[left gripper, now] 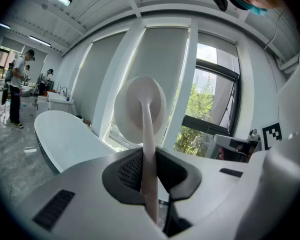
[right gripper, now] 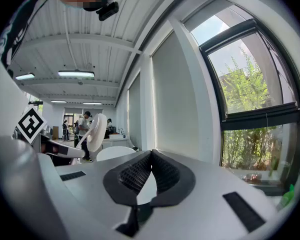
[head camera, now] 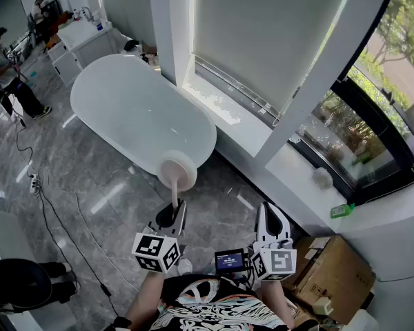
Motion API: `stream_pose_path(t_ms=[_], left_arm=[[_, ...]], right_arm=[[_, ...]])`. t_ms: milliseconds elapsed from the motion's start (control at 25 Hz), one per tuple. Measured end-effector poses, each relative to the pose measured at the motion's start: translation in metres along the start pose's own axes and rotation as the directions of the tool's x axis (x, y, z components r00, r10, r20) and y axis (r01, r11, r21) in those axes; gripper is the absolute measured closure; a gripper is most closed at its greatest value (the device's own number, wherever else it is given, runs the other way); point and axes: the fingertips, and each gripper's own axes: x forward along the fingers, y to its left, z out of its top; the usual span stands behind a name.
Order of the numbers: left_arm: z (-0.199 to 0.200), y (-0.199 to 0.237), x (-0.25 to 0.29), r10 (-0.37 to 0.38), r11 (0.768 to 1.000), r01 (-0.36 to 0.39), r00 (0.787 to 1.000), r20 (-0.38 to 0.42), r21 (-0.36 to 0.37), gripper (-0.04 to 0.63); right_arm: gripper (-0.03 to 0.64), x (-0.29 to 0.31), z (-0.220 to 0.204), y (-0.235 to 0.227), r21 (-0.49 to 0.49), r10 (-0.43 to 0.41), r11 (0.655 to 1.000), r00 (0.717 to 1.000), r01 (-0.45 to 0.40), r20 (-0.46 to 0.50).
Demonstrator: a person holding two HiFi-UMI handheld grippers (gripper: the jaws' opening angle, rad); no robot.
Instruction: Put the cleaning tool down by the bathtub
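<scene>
A white oval bathtub (head camera: 141,112) stands on the grey marble floor beside the window wall. The cleaning tool (head camera: 177,173) is a round pale brush head on a thin pinkish handle. In the head view the head hangs over the tub's near end. My left gripper (head camera: 171,214) is shut on the handle, with the head standing upright beyond the jaws. The left gripper view shows the handle (left gripper: 147,149) pinched between the pads and the bathtub (left gripper: 65,134) to the left. My right gripper (head camera: 271,221) is to the right, shut and empty. The tool (right gripper: 96,131) is at the left of its view.
An open cardboard box (head camera: 334,267) sits on the floor at the right. A white window ledge (head camera: 234,119) runs behind the tub, with a green item (head camera: 342,210) further along it. A power strip and cable (head camera: 33,181) lie at the left. A person (head camera: 7,67) stands far left near a white cabinet (head camera: 83,40).
</scene>
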Motion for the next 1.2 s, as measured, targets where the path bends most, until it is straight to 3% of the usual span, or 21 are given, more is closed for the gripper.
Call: stream_pose_path(t_ms=[160,480,640,760,840,960,1200], left_arm=[[-0.002,0.000,-0.004,0.006,1.000,-0.007,1.000,0.014,0.018,0.538],[0.023,-0.024,0.000,0.012,0.999,-0.014,0.999,0.044,0.035,0.538],[0.026,-0.044,0.011,0.007,0.999,-0.010,0.999,0.049,0.050,0.538],[0.025,-0.058,0.016,0.009,0.998,-0.013,0.998,0.055,0.069,0.538],[0.023,-0.066,0.020,0.008,0.997,-0.012,0.998,0.059,0.079,0.538],[0.021,-0.079,0.033,-0.004,0.996,-0.001,0.998,0.060,0.085,0.538],[0.019,-0.084,0.049,0.004,0.996,-0.008,0.999,0.048,0.087,0.538]], right_arm=[[0.592,-0.003,0.009,0.003,0.047,0.024,0.999,0.999,-0.025,0.024],[0.591,-0.009,0.037,0.009,0.008,0.141,0.990,0.981,-0.143,0.130],[0.591,-0.033,0.054,-0.006,0.127,0.202,0.962,0.942,-0.243,0.269],[0.591,-0.049,0.056,-0.025,0.212,0.185,0.941,0.924,-0.265,0.335],[0.591,-0.048,0.047,-0.033,0.192,0.174,0.953,0.942,-0.234,0.286],[0.591,-0.038,0.037,-0.040,0.081,0.175,0.978,0.967,-0.193,0.184],[0.591,-0.024,0.039,-0.055,0.000,0.144,0.989,0.977,-0.146,0.157]])
